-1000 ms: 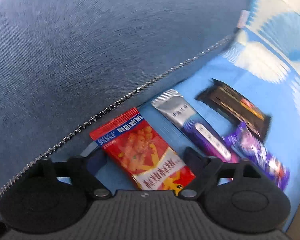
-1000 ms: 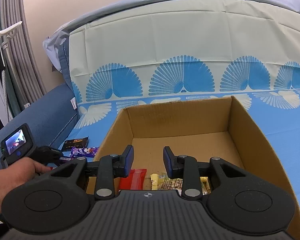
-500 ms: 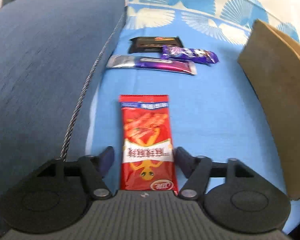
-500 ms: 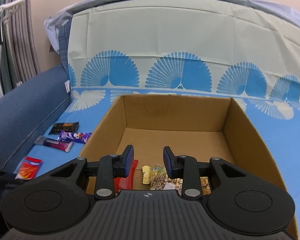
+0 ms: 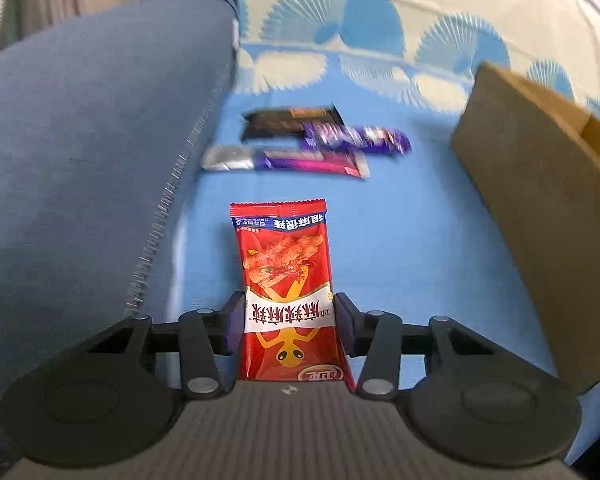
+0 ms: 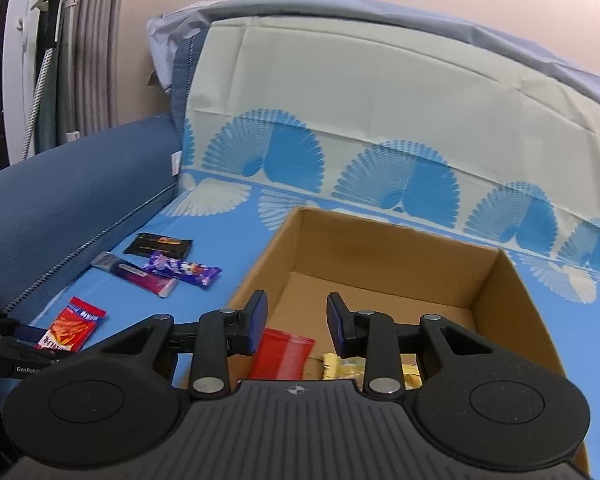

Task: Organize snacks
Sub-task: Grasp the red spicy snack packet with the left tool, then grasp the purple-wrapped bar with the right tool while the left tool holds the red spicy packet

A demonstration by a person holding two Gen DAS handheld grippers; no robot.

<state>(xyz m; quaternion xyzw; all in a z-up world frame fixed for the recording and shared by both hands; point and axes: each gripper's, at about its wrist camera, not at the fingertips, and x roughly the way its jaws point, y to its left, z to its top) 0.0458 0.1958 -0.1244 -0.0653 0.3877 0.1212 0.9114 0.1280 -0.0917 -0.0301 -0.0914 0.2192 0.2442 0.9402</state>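
My left gripper (image 5: 289,312) is shut on a red snack packet (image 5: 286,276), its fingers pressing both sides of the packet's near half above the blue sheet. The packet also shows in the right wrist view (image 6: 70,328). Beyond it lie a silver-and-purple bar (image 5: 284,160), a purple candy bar (image 5: 358,140) and a black bar (image 5: 288,122). The cardboard box (image 5: 540,216) stands to the right. My right gripper (image 6: 296,320) is open and empty over the box's near edge (image 6: 512,300), above a red packet (image 6: 282,354) and yellow snacks (image 6: 340,366) inside.
A dark blue sofa arm (image 5: 80,140) with a zipper seam rises on the left. The sofa back (image 6: 380,120) carries a blue fan-pattern sheet. Curtains and a white pole (image 6: 44,60) stand at the far left.
The left gripper's fingers have closed onto the red packet. The right gripper has swung left, bringing the three bars and the red packet into its view.
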